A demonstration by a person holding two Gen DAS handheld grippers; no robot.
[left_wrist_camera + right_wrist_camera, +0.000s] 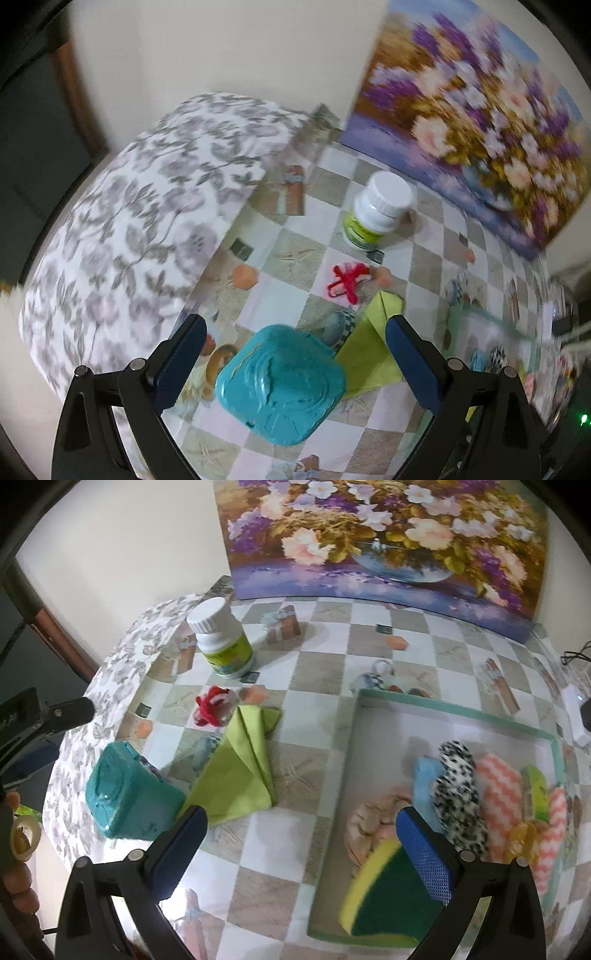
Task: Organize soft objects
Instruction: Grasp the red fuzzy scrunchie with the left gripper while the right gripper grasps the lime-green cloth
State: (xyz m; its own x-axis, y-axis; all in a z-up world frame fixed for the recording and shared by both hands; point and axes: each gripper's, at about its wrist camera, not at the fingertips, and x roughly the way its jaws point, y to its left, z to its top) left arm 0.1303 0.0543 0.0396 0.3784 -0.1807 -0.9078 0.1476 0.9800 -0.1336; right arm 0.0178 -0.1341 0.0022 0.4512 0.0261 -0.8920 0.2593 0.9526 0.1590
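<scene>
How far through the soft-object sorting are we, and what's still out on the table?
Done: the tray already holds the sponge, spotted plush, pink zigzag cloths and more. In hand: nothing; the left gripper and right gripper both have open jaws. Left: the green cloth and red yarn piece still lie outside on the table. The teal box and bottle look rigid.

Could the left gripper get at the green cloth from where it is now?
Probably yes. The left gripper is open, and the green cloth lies flat on the table just to its right. The teal box sits between its fingers, so it would have to shift sideways past it.
</scene>
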